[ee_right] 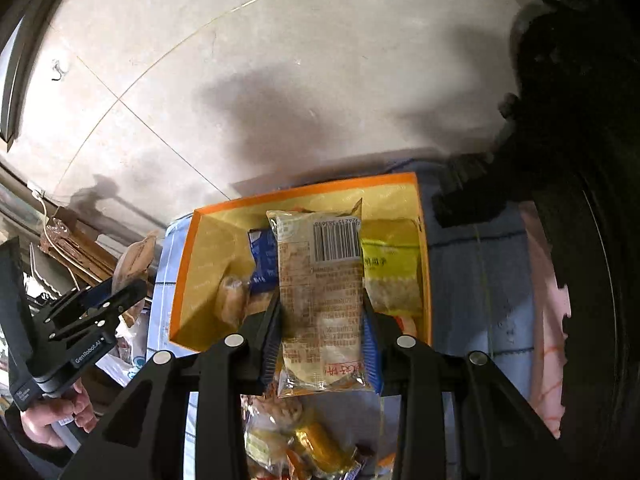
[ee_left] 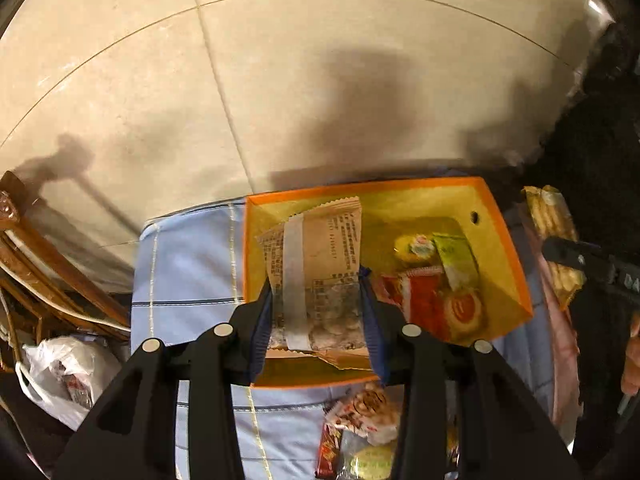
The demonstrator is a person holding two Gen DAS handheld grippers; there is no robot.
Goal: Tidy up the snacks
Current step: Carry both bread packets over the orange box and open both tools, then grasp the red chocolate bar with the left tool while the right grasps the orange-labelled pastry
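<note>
In the left wrist view my left gripper (ee_left: 316, 280) is shut on a brown snack packet (ee_left: 320, 248) with a white strip. It hangs over an orange box (ee_left: 504, 240) with a yellow inside. A yellow pack (ee_left: 416, 248), a green pack (ee_left: 456, 260) and a red pack (ee_left: 424, 300) lie in the box. In the right wrist view my right gripper (ee_right: 322, 296) is shut on a beige barcoded packet (ee_right: 320, 280) above the orange box (ee_right: 188, 264). There the box shows a blue pack (ee_right: 262, 260), a bun (ee_right: 232, 296) and a yellow pack (ee_right: 392, 264).
The box stands on a blue checked cloth (ee_left: 192, 272), with loose snacks (ee_left: 360, 412) near its front edge. A white plastic bag (ee_left: 60, 372) and wooden furniture (ee_left: 48, 256) are at the left. Pale floor tiles (ee_left: 280, 80) lie beyond, and a pink cloth (ee_right: 544, 320) at the right.
</note>
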